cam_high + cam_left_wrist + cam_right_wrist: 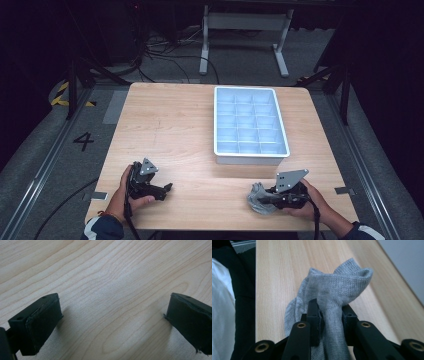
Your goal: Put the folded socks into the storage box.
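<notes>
So I've got a gripper in each hand, both down at my edge of the counter. My right gripper has its fingers pinched tight on a grey sock. In the right gripper view the sock bunches up between the two black fingers and flops over the top of them in a loose fold, with the rest hanging down past the fingers, so it blocks most of what's straight ahead. From above, the sock sits crumpled at the near right of the counter, touching the wood.

My left gripper is over at the near left, well apart from the sock. Its fingers are spread wide with nothing but bare wood grain between them, hovering low over the counter.

Farther back, right of centre, there's a white tray split into a grid of small compartments, and they all look empty from here. It's between me and the far edge, nothing stacked in front of it.

Beyond the counter there's grey floor with cables, a white metal frame, and a "4" marked on the floor off to the left.
</notes>
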The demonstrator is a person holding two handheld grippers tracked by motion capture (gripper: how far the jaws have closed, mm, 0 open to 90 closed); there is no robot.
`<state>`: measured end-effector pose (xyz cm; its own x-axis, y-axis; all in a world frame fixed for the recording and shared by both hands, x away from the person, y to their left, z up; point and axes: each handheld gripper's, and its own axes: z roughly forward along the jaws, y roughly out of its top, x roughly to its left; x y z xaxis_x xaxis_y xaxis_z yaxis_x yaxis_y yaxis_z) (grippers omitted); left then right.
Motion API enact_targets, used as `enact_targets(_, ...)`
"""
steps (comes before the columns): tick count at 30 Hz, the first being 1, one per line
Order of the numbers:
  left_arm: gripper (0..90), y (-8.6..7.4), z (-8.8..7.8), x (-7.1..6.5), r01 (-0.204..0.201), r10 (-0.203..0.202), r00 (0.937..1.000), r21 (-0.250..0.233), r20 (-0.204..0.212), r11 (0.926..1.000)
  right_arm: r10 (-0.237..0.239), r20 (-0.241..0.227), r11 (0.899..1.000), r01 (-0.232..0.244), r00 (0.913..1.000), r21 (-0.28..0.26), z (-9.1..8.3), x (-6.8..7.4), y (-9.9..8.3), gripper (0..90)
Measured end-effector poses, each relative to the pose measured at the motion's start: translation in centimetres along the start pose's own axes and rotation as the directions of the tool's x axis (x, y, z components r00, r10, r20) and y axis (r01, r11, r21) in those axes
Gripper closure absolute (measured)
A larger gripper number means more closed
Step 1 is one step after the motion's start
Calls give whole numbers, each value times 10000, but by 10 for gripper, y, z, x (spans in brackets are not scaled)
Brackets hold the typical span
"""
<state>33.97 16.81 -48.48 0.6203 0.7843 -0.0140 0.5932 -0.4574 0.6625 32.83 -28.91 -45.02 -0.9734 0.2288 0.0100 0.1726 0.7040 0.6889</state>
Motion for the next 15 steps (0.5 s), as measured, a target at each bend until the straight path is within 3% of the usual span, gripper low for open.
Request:
enact_targets(5,4,0,0,0,3,-3,10000,1,1,10000,160,327,9995,-151,9993,-269,-10,-4,-3,748)
enact_targets(15,4,0,0,0,1,-1,10000,2,1,10000,263,472,9971,-228,9985,-731,-25,-8,-4,748)
